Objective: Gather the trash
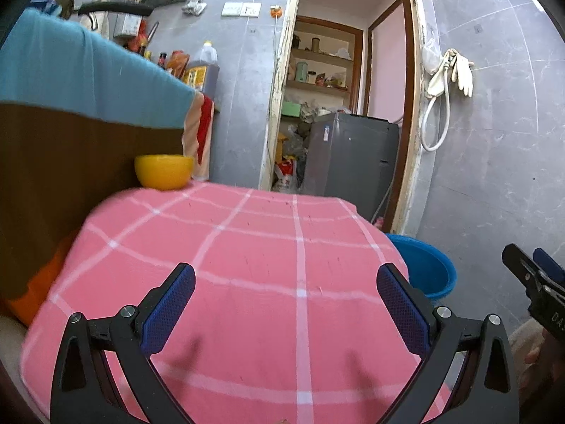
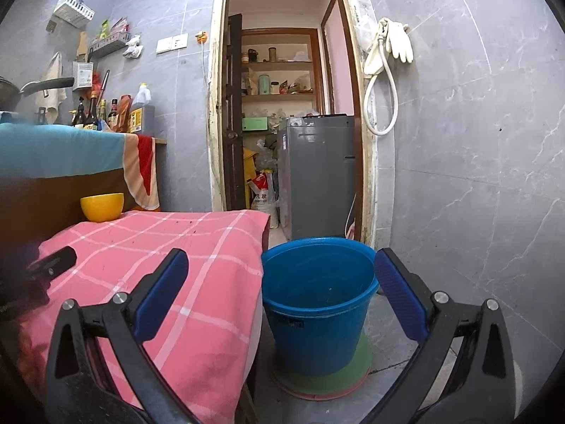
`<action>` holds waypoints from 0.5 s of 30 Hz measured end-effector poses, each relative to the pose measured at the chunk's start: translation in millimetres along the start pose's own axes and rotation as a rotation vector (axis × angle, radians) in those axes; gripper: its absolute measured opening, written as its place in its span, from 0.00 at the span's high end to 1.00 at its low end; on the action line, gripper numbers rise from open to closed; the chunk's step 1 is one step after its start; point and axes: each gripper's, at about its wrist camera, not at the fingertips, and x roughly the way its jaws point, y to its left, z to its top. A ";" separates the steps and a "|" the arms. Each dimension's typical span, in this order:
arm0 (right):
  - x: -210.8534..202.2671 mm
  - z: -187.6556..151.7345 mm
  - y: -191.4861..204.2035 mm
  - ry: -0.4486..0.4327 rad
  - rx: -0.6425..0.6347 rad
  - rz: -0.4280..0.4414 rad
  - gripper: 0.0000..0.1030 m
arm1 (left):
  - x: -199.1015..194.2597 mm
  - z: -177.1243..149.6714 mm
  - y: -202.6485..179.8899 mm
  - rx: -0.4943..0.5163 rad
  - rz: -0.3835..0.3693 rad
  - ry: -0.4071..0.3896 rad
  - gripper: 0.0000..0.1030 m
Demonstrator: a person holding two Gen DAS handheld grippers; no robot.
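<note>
A blue bucket [image 2: 317, 304] stands on the floor to the right of a table under a pink checked cloth [image 1: 247, 265]; the bucket's rim [image 1: 427, 268] shows past the table's right edge in the left wrist view. My left gripper [image 1: 286, 300] hangs open above the cloth with nothing between its fingers. My right gripper [image 2: 280, 289] is open too, empty, its jaws framing the bucket and the table's edge. It shows at the right edge [image 1: 533, 275] of the left wrist view. No loose trash shows on the cloth.
A yellow bowl [image 1: 164, 171] sits at the table's far left corner against a brown counter [image 1: 70, 176] draped with a teal cloth. Bottles [image 2: 106, 113] stand on the counter. Behind is an open doorway with a grey washing machine [image 2: 317, 176]. Grey tiled wall on the right.
</note>
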 end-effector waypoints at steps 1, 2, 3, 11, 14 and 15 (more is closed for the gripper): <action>-0.6 -2.1 -1.0 0.001 0.007 0.002 0.00 | 0.9 -1.7 -0.7 0.001 -0.003 0.006 0.02; -0.6 -3.4 -1.6 0.004 0.012 0.003 0.00 | 0.3 -2.0 -2.0 0.005 -0.004 0.005 0.02; -0.1 -4.6 -2.2 0.008 0.017 0.001 0.00 | -0.4 -2.2 -2.9 0.009 -0.003 0.000 0.02; 8.1 -10.7 -1.9 0.043 0.022 -0.010 0.00 | -1.0 -4.8 -5.2 0.021 0.007 -0.013 0.02; 10.8 -12.8 -1.6 0.059 0.022 -0.019 0.00 | -1.0 -5.5 -5.0 0.026 0.011 -0.011 0.02; 11.5 -13.0 -1.0 0.062 0.021 -0.022 0.00 | -1.3 -5.6 -5.5 0.029 0.013 -0.012 0.02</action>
